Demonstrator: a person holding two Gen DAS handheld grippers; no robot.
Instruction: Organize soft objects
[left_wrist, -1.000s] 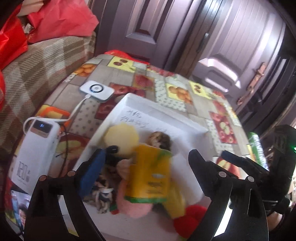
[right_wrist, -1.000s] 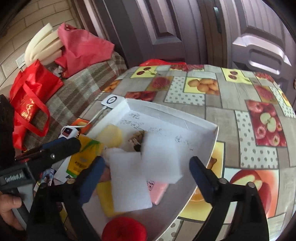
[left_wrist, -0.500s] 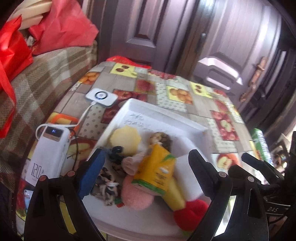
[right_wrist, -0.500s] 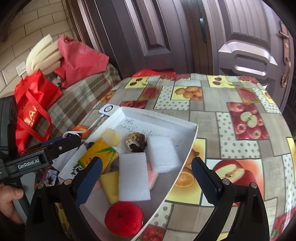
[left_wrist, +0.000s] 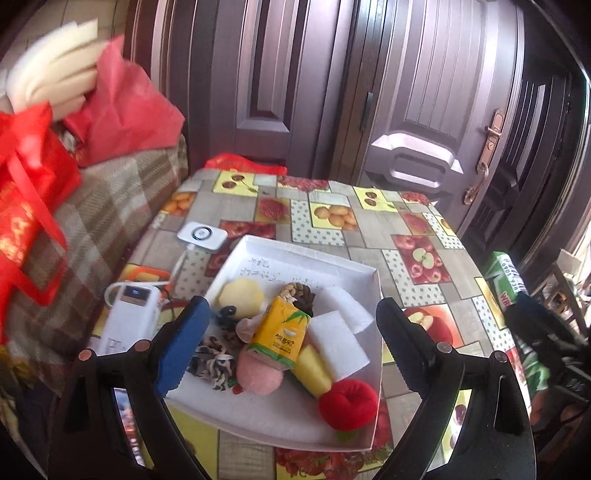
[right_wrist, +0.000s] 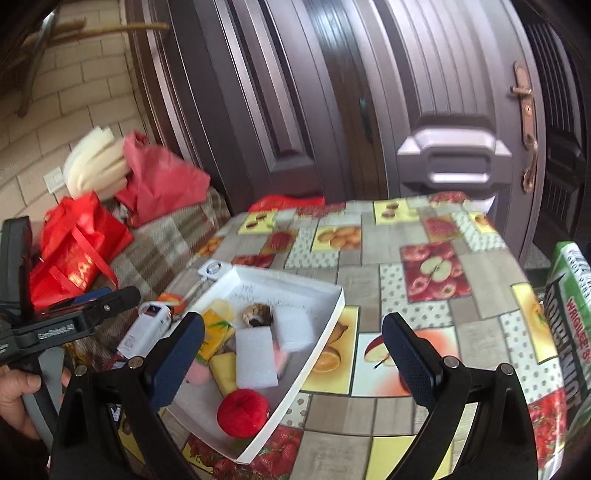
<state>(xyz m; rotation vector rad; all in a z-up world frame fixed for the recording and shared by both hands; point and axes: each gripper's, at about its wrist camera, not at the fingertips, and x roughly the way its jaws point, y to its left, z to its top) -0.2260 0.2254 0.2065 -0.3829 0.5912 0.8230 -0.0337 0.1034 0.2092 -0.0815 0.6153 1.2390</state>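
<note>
Both tools have drawn back and up from the white tray (left_wrist: 255, 424), so more counter (left_wrist: 373, 229) shows; left tool (left_wrist: 291, 332) and right tool (right_wrist: 293, 356) are spread, empty. Inside lie a plush red apple (left_wrist: 349, 403), white foam blocks (left_wrist: 338, 349), a yellow tissue pack (left_wrist: 280, 334)

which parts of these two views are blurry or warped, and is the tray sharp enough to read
Left wrist view: red bag at the left edge smeared by blur, door frames bowed; white tray fairly sharp. Right wrist view: softer overall, green box stretched at the right edge, tray contents recognisable.
</note>
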